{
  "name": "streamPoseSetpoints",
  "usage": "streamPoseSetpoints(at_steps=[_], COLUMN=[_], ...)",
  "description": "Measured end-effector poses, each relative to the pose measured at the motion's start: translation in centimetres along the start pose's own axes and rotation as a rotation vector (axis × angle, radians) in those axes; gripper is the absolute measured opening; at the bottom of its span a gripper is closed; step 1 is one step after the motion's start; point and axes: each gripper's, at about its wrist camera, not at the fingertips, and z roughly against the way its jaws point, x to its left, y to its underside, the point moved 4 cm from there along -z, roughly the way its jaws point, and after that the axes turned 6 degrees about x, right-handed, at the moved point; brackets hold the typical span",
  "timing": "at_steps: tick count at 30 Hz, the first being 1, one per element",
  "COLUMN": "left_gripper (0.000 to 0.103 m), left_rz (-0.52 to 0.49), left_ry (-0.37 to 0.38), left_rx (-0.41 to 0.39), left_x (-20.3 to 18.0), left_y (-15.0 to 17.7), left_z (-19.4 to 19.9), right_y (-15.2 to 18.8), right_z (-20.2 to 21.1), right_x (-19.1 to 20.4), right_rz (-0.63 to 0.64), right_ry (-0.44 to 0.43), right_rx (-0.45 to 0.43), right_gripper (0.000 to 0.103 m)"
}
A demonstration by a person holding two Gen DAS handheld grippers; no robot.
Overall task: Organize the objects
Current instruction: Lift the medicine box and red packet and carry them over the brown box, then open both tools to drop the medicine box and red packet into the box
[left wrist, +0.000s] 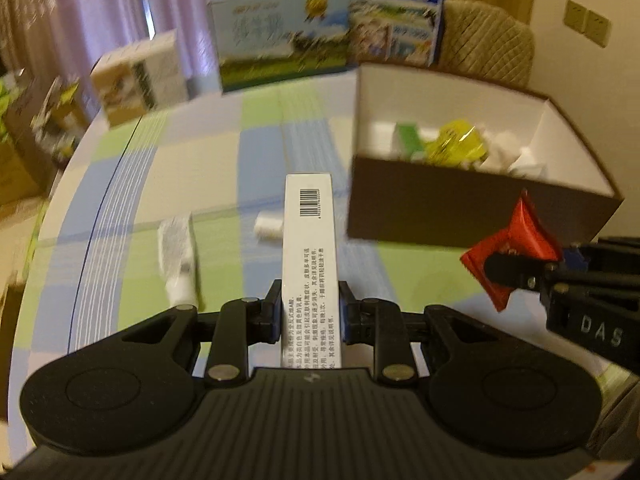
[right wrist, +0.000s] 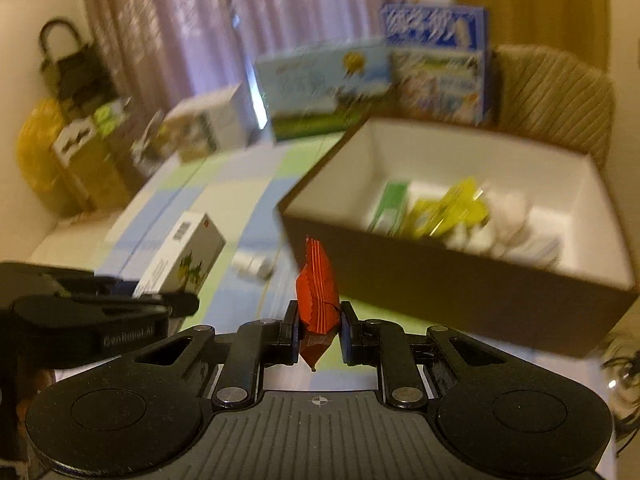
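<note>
My left gripper is shut on a long white carton with a barcode and printed text, held above the checked tablecloth. The same carton shows at the left of the right wrist view, in the left gripper. My right gripper is shut on a red foil sachet, just in front of the brown box. The left wrist view shows that sachet and the right gripper at the right edge. The brown box, white inside, holds yellow, green and white packets.
A small white roll and a white packet lie on the tablecloth. Milk cartons and a cardboard package stand at the table's far edge. A beige chair is behind the box.
</note>
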Motion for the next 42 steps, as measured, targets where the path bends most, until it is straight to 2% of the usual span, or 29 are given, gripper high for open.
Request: streamPoseSetpoints(at_steps=[9,16,21,29,35,42], left_gripper=[0.022,0.022,0.022,0.022,0.022,0.022], left_rz=[-0.085,-0.145,-0.209,-0.257,-0.266,-0.304], left_ry=[0.044,0.055,0.04,0.033,0.046,0.006], left_rx=[-0.097,-0.13,-0.118,-0.056,0.004,0.073], left_x=[-4.7,-6.7,-7.6,-8.5,-9.3,-10.5], left_y=[-7.2,-12.1,-15.3,-19.2,-20.7,-21.4], left_z=[0.8,-0.6,-3.2,-8.1,-11.7,-15.4], right_y=[-5.1,-8.2,-10.5,-11.7,-12.1,-12.4], right_z=[3.7,4.3,3.0,-1.0,-4.2,-7.4], right_x=[-6.4,-10.9,-14.5,-18.9,-21.2,-22.9], right_rz=[-0.145,-0.166,-0.117,-0.057,-0.04,-0.019], right_ry=[0.17,0.231,0.253,0.248,0.269,0.298], right_rx=[-0.165,-0.198,-0.156,-0.014,0.082,0.165], right_gripper=[0.016,0.016,0.016,0.016,0.016,0.016])
